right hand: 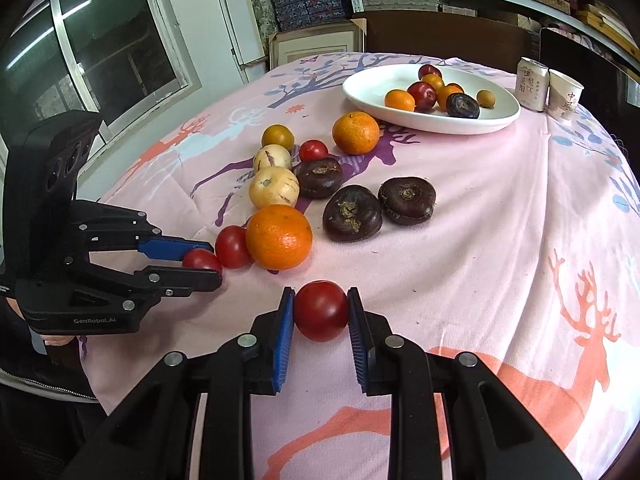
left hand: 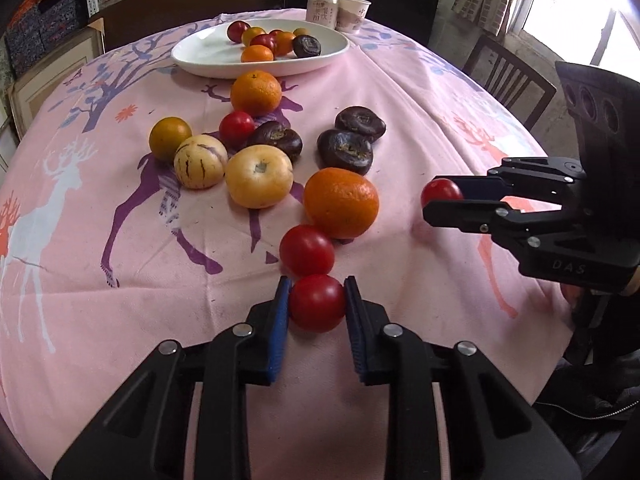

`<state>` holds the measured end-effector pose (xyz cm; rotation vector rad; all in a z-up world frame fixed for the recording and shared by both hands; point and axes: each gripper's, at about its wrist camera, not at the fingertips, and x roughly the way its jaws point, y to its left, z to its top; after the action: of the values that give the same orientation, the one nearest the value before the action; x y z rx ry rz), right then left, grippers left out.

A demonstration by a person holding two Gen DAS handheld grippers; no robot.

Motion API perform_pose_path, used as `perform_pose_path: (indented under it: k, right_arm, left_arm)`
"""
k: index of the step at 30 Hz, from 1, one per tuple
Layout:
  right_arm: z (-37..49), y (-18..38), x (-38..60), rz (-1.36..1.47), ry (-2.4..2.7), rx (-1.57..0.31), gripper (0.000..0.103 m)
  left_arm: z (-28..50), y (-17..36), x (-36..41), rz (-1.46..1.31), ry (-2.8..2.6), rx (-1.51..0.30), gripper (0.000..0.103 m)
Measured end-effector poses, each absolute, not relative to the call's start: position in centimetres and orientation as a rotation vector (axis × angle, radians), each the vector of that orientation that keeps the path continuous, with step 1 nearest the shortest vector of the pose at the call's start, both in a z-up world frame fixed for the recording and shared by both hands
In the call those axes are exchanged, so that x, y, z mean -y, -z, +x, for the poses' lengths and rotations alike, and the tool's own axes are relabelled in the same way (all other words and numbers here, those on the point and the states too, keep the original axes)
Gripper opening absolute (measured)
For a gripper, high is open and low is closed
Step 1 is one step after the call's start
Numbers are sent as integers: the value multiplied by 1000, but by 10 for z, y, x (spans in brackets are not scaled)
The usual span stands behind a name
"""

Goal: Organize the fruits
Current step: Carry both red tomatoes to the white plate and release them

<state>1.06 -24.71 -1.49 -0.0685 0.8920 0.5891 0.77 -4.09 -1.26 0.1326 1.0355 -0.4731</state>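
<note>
A red cherry tomato [left hand: 317, 303] is clamped between the blue pads of the left tongs [left hand: 317, 304], just above the pink deer-print cloth of the surface [left hand: 120, 300]. A second red tomato [right hand: 321, 311] is gripped in the same way by the right tongs [right hand: 321, 312]. Another tomato [left hand: 307, 250] and an orange [left hand: 341, 203] lie just beyond the left tongs. Further on are seen pale melons, dark water chestnuts and a white plate [left hand: 200, 54] holding more fruit, with a can [left hand: 322, 7] and a paper cup [left hand: 353, 12] behind it.
</note>
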Motion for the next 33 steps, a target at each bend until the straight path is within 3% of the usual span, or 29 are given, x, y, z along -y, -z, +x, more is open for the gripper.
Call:
perform_pose_path:
  k: [6,12,19,28,29,30,31,32,33]
  right_arm:
    - [26,-7,267,-49,-531,-820,26]
    - [74,-43,280,-2,-438,-671,27]
    - [149,-40,274,83,-388,-680,27]
    - [205,-10,262,120,-352,-787,27]
    - [208,-7,261,123,-350,-799,28]
    - [211,-5,261,131,-345,-807,30]
    - [212,-3,260,140,-338,-811,35]
    - [213,-2,262,155,-331,-811,48]
    - [213,-3,264,174,-321,-805,50]
  left_arm:
    - [37,-41,22,90,376,-887,26]
    - [119,-72,33,125,170,-713,26]
    - [214,-45,51,43,118,-829,26]
    - [240,-21,50,-5,91,-894,27]
    - [241,-20,49,-15,87,-897,29]
    - [242,-20,48,-27,84,-895,44]
    - [242,-21,47,-35,75,-886,55]
    - [240,-23,47,-33,61,-868,67]
    - [238,-26,48,-24,56,-853,70]
